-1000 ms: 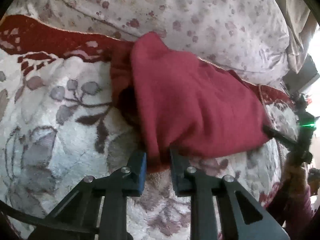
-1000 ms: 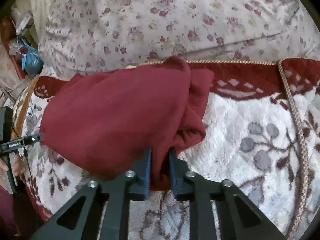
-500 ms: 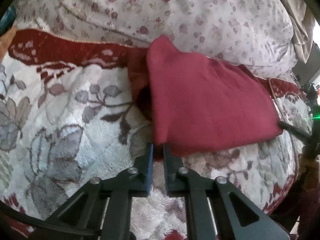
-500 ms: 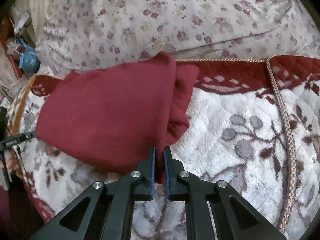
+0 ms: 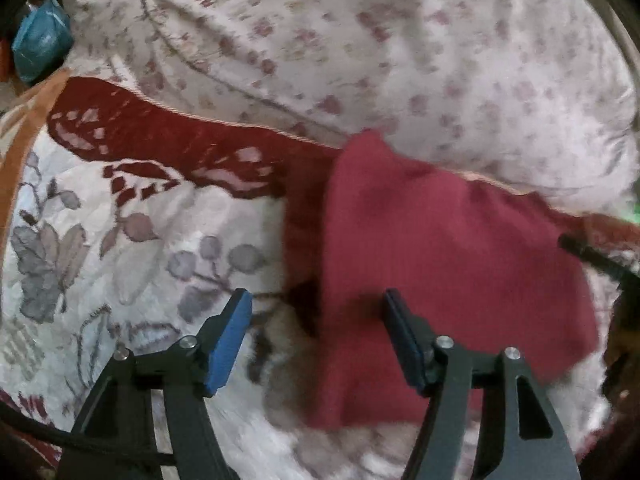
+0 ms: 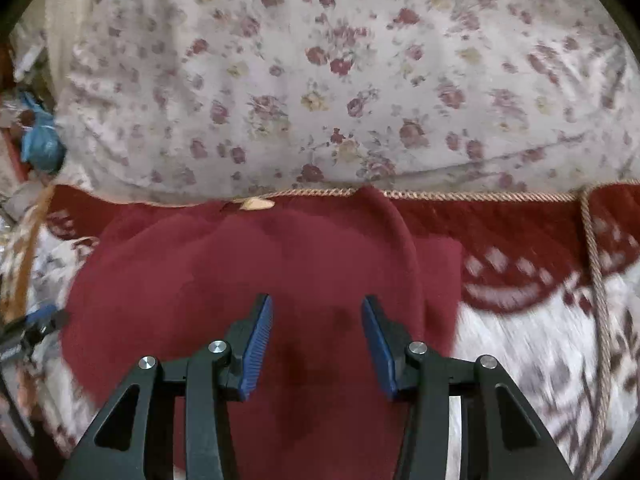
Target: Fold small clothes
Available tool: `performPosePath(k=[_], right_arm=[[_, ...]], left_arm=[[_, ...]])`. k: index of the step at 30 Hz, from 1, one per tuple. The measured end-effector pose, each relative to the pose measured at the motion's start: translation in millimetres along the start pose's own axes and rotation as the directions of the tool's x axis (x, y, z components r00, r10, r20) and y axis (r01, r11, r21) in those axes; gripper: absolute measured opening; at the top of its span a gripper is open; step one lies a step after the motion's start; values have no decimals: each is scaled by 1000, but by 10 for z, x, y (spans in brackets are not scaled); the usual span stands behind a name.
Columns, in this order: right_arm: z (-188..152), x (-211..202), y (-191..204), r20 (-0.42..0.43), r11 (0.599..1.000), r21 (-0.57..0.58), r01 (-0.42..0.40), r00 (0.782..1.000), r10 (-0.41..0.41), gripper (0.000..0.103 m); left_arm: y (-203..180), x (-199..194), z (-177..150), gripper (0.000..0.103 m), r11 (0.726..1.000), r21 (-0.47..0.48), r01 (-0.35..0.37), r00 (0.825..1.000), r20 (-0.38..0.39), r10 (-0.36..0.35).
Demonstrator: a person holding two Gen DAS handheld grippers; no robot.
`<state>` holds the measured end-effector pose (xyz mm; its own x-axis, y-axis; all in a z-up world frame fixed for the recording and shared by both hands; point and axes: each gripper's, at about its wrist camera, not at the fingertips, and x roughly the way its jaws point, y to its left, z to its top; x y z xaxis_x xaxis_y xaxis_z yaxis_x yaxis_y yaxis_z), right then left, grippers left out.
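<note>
Both tongs are letting go. The left tongs (image 5: 316, 332) have their jaws opening, spread apart above the left edge of the red garment (image 5: 440, 280), with nothing pinched between the blue pads (image 5: 228, 344). The right tongs (image 6: 318, 340) are opening too, hovering over the middle of the same cloth, pads clear of it.

The garment lies folded on the floral blanket (image 5: 120, 240), its far edge reaching the blanket's dark red border (image 6: 520, 240) and cord trim (image 6: 480, 196), just below the flowered quilt (image 6: 320, 80).

The step in hand looks like the release after a fold. To do it well, each pair should spread fully before lifting, and rise straight off the cloth so no pad drags the top layer and undoes the fold. A light press along the edge afterwards would likely help it lie flat.

From the left wrist one sees the garment's left side, where a lower layer sticks out past the top one, and a dark part of the other tool (image 5: 588, 256) at the right. The right wrist view shows instead a small pale tag (image 6: 256, 203) at the far edge and the garment's rounded right fold.
</note>
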<state>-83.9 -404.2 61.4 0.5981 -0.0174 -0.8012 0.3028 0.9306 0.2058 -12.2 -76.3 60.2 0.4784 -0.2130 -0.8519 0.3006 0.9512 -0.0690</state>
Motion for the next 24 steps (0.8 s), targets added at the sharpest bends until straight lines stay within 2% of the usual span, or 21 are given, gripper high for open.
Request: performPosePath(k=[4,5,7,11,14,17,20,24], right_arm=[[164,511,-19,-40,992,-36,118,992,-120,50],[215,598,-29,-32,988,-46,148,988,-149,50],[292,660,-54,-46,987,-27,159,986,-160,51],[421,535,57,-21,980,12,198,980,-198,51],[426,358,479,17,995,-60,82,997,-81,51],[406,344,1152,-7,975,-218,-38,999,38,51],[361,441,1668,-33,942,-321,-99,995,94,51],[406,792,2167,-73,916,-382,-126,992,106,49]], left_arm=[[161,223,-32,83,999,-46,9,1000,-19,-10],[189,247,-29,83,998,-57,19,999,-25,-21],[201,261,-13,83,998,-55,32,999,-34,-34],[172,252,-17,83,999,-40,29,999,-29,-30],[154,252,-17,83,999,-39,27,999,-28,-28],[176,255,-9,83,998,-50,34,999,-30,-36],[185,252,-12,83,998,-56,38,999,-31,-40],[206,259,-15,84,997,-63,49,998,-40,-52]])
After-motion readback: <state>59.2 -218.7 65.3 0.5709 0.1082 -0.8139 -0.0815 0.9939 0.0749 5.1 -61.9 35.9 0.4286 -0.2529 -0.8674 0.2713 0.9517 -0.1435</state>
